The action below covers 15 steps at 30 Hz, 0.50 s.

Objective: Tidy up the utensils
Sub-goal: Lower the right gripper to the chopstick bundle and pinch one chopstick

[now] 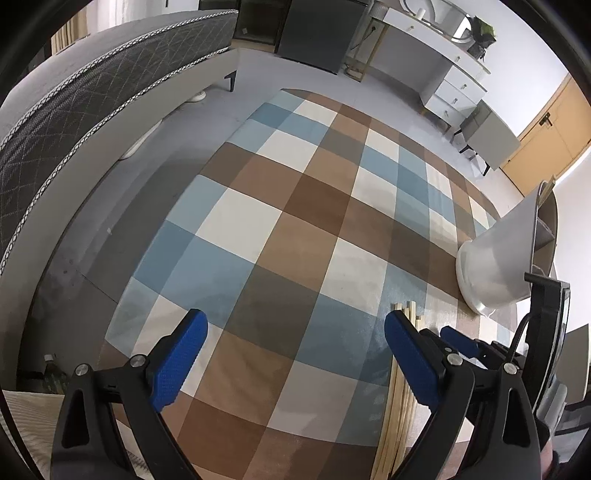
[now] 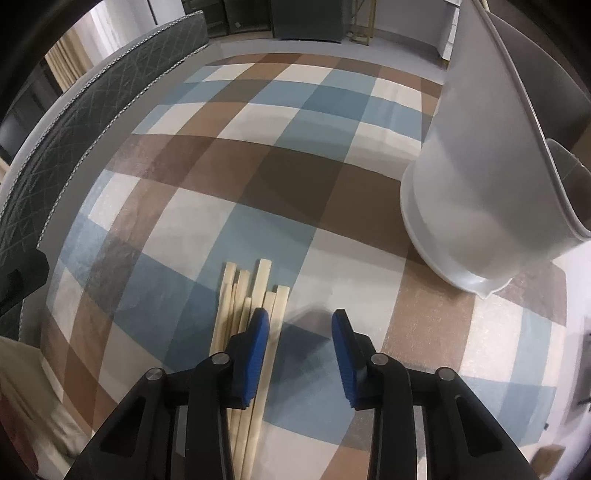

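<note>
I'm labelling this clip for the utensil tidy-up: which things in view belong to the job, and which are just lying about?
Belongs to the job:
- chopsticks, a loose bundle lying on the checked cloth
- white holder, standing right of them
- right gripper, open, nothing held
- left gripper, open

Just lying about:
- bed
- white drawer unit
- potted plant

Right gripper [image 2: 300,325], jaws apart, hovered over wooden chopsticks [image 2: 243,295] on checked rug [image 2: 258,166]; white holder [image 2: 480,177] stood near.
</note>
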### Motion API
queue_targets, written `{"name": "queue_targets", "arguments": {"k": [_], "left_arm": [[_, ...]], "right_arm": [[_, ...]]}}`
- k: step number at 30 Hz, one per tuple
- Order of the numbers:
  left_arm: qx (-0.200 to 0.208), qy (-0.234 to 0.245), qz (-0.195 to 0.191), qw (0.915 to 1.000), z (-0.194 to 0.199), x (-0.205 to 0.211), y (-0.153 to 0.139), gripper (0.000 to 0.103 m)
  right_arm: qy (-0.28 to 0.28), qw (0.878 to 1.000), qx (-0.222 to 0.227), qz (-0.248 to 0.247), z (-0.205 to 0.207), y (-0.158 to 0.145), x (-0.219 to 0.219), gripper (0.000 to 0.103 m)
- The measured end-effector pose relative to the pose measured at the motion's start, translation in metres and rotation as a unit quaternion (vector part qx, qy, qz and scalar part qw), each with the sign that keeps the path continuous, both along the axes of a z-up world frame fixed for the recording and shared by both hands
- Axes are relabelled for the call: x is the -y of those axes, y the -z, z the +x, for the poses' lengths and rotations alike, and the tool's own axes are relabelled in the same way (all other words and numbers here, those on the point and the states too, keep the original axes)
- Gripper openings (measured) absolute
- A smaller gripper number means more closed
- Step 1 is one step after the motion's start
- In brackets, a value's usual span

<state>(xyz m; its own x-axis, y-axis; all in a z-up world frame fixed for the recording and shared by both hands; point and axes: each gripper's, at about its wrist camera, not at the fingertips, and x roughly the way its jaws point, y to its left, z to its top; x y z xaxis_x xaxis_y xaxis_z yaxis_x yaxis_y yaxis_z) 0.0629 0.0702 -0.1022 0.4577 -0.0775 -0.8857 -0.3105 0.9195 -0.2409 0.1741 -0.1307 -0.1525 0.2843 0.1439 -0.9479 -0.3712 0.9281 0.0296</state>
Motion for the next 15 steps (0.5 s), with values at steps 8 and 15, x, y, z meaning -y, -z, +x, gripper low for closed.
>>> {"name": "queue_targets", "arguments": {"k": [8, 15], "left_arm": [[-0.004, -0.007, -0.009, 0.9999, 0.000, -0.003, -0.001, 0.094], [-0.007, -0.018, -0.017, 0.9997, -0.001, -0.008, -0.001, 0.094]], "right_arm": [[0.004, 1.000, -0.006, -0.008, -0.003, 0.000, 0.000, 0.027], [-0.005, 1.000, -0.008, -0.029, -0.002, -0.001, -0.010, 0.026]]}}
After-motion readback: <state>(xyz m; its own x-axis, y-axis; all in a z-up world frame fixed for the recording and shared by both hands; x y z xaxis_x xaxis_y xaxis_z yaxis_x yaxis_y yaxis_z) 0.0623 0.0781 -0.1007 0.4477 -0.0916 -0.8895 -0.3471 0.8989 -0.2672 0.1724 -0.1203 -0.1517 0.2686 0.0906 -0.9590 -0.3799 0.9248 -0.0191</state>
